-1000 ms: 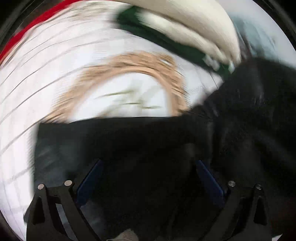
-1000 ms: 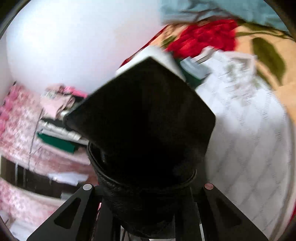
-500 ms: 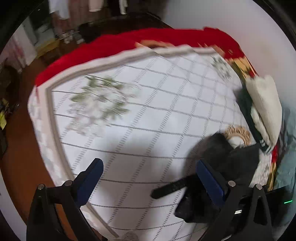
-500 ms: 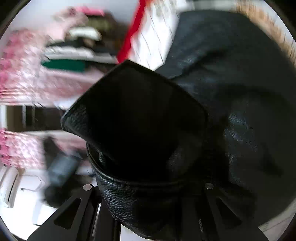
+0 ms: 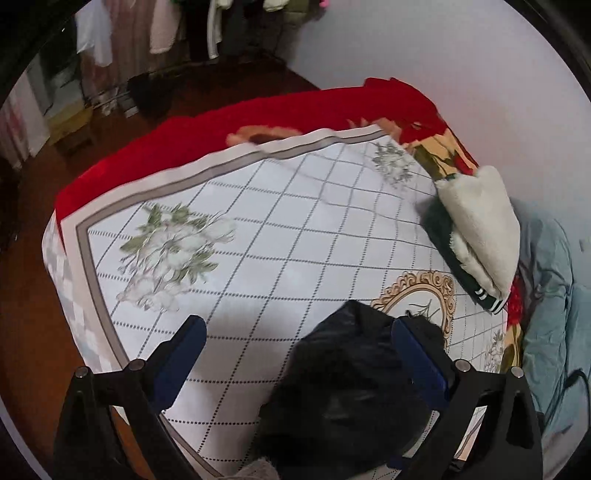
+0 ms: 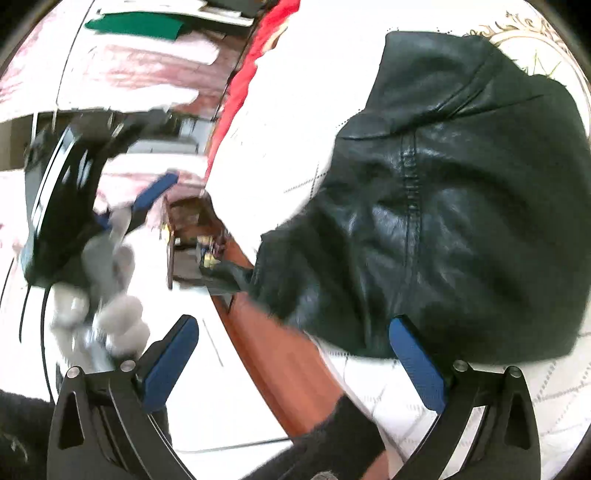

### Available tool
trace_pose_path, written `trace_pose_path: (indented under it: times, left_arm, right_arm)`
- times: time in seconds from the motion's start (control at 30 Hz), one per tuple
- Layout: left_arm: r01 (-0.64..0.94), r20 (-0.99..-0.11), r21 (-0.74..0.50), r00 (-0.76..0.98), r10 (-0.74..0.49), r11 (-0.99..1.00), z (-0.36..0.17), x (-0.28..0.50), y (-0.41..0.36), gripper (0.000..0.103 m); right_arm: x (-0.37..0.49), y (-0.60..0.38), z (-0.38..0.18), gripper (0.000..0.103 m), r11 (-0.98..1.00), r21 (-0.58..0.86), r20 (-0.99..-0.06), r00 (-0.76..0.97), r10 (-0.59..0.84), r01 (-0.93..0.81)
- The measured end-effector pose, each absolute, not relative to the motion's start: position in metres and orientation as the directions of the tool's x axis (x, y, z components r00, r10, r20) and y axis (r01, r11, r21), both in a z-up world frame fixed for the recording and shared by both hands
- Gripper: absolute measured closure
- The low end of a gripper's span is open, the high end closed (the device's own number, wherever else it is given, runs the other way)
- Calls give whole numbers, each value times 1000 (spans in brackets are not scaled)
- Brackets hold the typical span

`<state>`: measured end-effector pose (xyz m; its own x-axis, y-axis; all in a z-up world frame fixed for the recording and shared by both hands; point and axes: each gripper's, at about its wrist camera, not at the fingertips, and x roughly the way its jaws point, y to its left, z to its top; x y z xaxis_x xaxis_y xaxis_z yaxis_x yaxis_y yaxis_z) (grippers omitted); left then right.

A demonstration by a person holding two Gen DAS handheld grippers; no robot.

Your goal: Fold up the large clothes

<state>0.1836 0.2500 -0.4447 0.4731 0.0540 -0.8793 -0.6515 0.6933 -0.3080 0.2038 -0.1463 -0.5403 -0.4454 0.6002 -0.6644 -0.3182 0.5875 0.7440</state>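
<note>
A black leather jacket (image 5: 351, 387) lies bunched in a folded heap on the white grid-patterned quilt (image 5: 280, 236), near the bed's edge. My left gripper (image 5: 295, 339) hangs open above it, with nothing between the blue pads and the jacket below its right finger. In the right wrist view the jacket (image 6: 461, 206) rests on the quilt (image 6: 288, 110) beyond the right finger. My right gripper (image 6: 291, 332) has its jaws opening wide, and no cloth is between them. A grey-gloved hand (image 6: 107, 266) holding the other gripper shows blurred at the left.
A folded white-and-green fleece garment (image 5: 480, 236) sits at the quilt's right side beside teal bedding (image 5: 546, 295). A red blanket (image 5: 221, 122) lines the far edge. Brown floor (image 5: 33, 332) surrounds the bed, with hanging clothes (image 5: 147, 33) behind. Shelves of folded clothes (image 6: 136, 26) appear in the right view.
The right gripper has let go of the black jacket, which now lies on the bed. The left gripper lifted away from the jacket, and the whole quilt came into view.
</note>
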Motion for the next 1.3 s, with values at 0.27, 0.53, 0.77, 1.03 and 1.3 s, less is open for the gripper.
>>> trace_pose_path:
  times: [0.27,0.53,0.77,1.03,1.3]
  left_arm:
    - [-594,-908,-235,417,45,769,-468,214,216,0]
    - [-559,-952,-163,305,19,813,-513,226,171,0]
    - [-511,-959,-113,282,42,852,-520,244,150,0]
    - [-516,-954,-23,267,135,856,-534,273,159,0]
    - [-532,-962,184,75,263,827,-584,280,173,0]
  right_arm:
    - [273,-224,-551,61,757,640,-762,-226,606,-130]
    - [323,-193,-655,68,826,562,-799,-288,528,-46]
    - [339,-226,-598,67,763,647,-740,-258,621,-20]
    - [372,-174,-638,68,852,512,-850,-204,485,-109]
    - [370,-209,-600,58,792,591,-800,-247,548,-156]
